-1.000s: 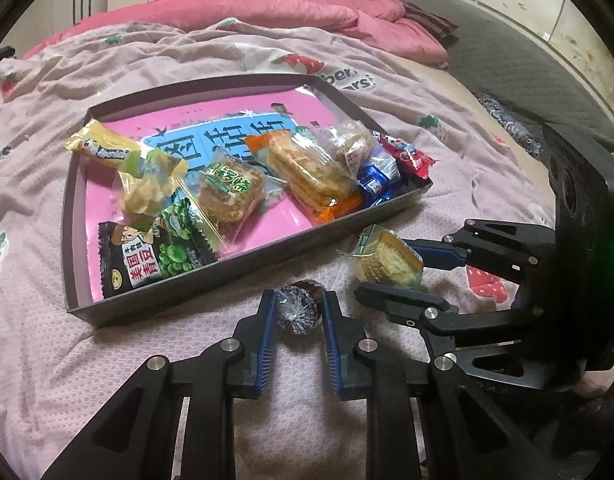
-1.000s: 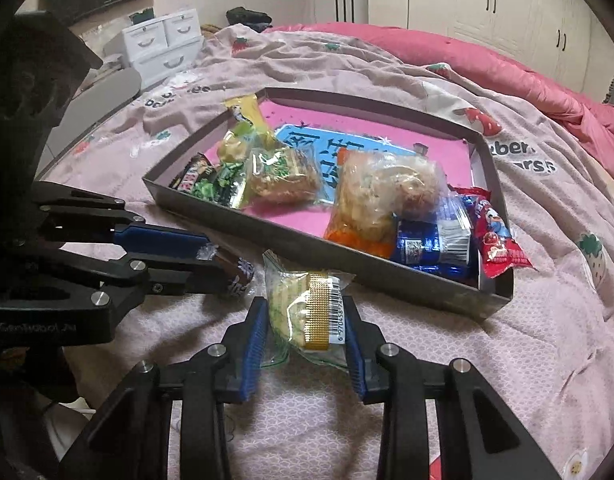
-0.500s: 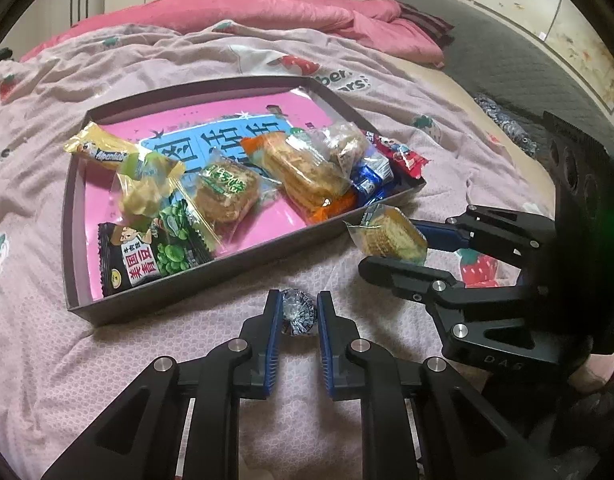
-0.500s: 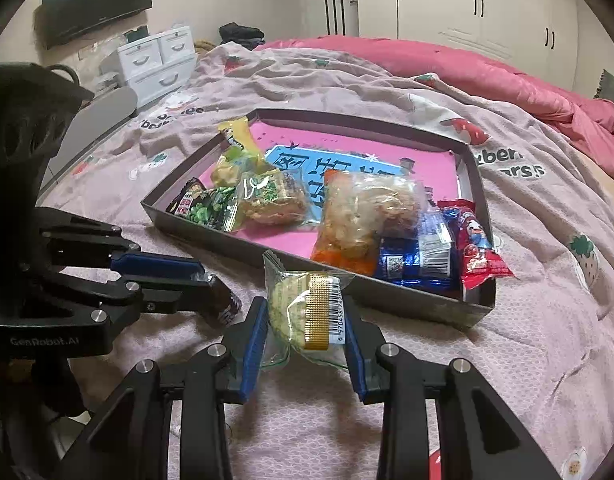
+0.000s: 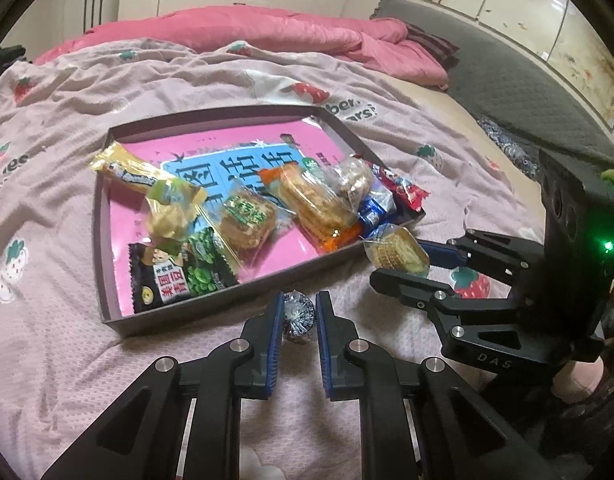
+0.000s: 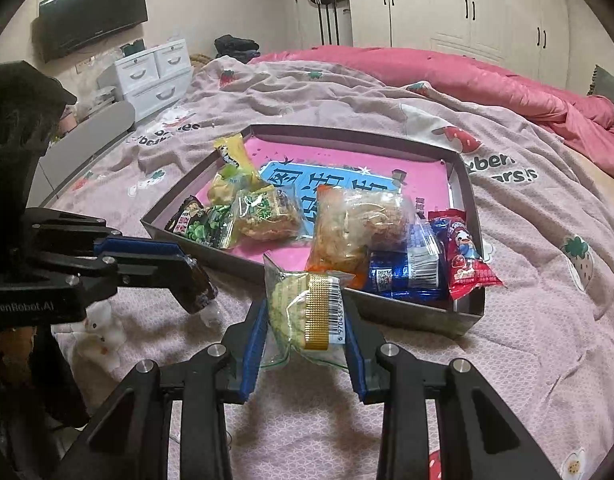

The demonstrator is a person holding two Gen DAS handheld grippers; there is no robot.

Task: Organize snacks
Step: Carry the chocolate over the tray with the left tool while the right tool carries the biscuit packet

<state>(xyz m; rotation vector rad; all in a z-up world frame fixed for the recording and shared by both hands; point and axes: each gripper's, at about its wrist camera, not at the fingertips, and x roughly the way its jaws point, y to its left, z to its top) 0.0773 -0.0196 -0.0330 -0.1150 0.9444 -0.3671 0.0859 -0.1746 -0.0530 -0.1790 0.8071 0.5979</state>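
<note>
A shallow grey box (image 5: 179, 314) with a pink printed floor lies on the bed and holds several wrapped snacks. My left gripper (image 5: 299, 316) is shut on a small dark foil-wrapped candy (image 5: 298, 313), held just in front of the box's near wall. In the right wrist view that same candy (image 6: 201, 292) shows at the left gripper's tip. My right gripper (image 6: 305, 312) is shut on a clear cracker packet (image 6: 307, 308) with a gold barcode strip, lifted near the box's front wall (image 6: 407, 312). The left wrist view shows this packet (image 5: 395, 254) at the box's right corner.
The pink strawberry-print bedsheet (image 5: 67, 360) surrounds the box. A rolled pink quilt (image 5: 307, 36) lies behind it, a grey blanket (image 5: 507, 92) to the right. White drawers (image 6: 155, 72) and a wall television (image 6: 91, 12) stand left of the bed.
The left jaws closed tighter on the foil candy and lifted it off the sheet. Both grippers rose slightly and drew back, so the box looks smaller.
</note>
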